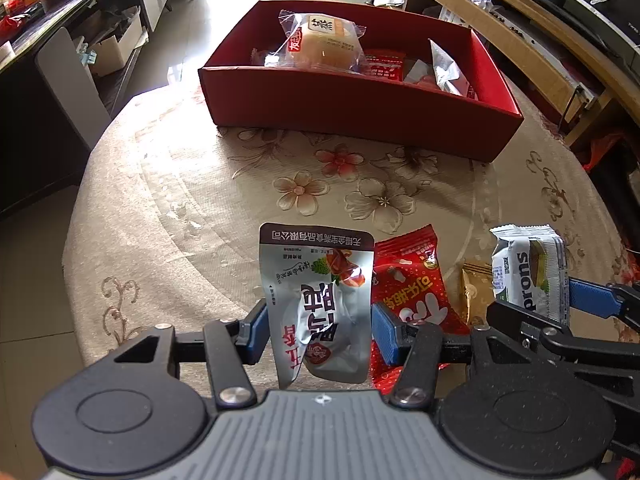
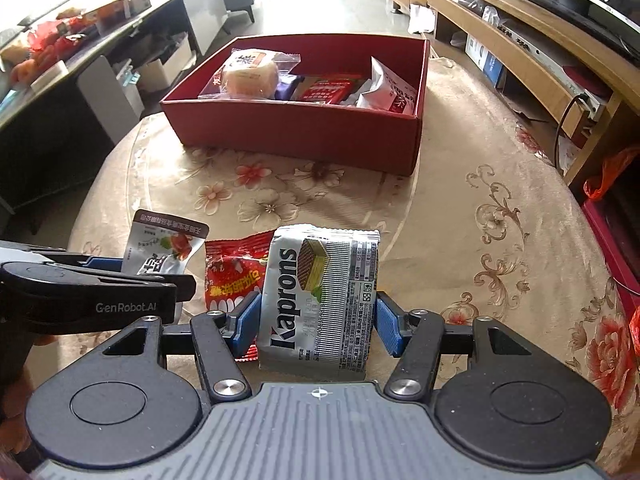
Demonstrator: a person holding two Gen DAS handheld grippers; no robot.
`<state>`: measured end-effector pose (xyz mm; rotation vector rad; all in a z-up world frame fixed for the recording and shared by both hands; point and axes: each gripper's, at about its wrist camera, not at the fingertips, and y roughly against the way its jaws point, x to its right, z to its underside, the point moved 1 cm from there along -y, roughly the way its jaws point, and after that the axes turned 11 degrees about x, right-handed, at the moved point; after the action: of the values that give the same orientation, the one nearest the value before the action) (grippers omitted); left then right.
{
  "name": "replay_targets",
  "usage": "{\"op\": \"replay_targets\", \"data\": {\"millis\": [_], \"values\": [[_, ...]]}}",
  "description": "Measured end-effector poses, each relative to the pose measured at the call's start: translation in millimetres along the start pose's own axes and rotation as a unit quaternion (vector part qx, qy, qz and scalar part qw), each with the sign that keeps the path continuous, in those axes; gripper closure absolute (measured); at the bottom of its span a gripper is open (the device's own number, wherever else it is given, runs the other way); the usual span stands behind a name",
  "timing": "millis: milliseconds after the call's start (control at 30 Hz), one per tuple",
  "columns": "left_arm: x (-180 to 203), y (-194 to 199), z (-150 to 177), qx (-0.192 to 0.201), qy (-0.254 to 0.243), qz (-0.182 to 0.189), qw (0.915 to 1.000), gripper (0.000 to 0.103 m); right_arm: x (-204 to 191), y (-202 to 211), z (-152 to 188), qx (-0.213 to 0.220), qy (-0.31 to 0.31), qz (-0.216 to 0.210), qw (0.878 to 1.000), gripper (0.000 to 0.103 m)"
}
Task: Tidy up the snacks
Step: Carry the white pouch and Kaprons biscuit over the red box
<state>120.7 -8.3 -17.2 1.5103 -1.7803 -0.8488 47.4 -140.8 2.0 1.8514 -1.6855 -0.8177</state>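
Red box (image 1: 360, 108) is the landmark: it stands on the far side of the surface (image 1: 180, 208), straight ahead of both grippers, open side up. Left gripper (image 1: 320, 324) clamps a silver pouch (image 1: 320, 304), long axis pointing toward the box; right gripper (image 2: 318, 320) clamps the Kaprons wafer pack (image 2: 320, 300), likewise end-on (neither is clearly nearer the box). A red packet (image 2: 230, 272) lies near, on the side away from the box, partly covered by both. Box contents overlap; its floor is hidden behind the near wall.
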Motion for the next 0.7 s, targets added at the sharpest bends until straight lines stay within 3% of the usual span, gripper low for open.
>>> {"op": "replay_targets", "data": {"millis": [467,700], "values": [[13,5,-12,0.015,-0.006,0.013,0.9998,0.054,8,-2,-13,0.011,-0.009,0.004,1.0,0.037],[14,13,-27,0.036,0.0,0.008,0.9993,0.054,9,5,-32,0.037,-0.009,-0.003,0.999,0.037]]}}
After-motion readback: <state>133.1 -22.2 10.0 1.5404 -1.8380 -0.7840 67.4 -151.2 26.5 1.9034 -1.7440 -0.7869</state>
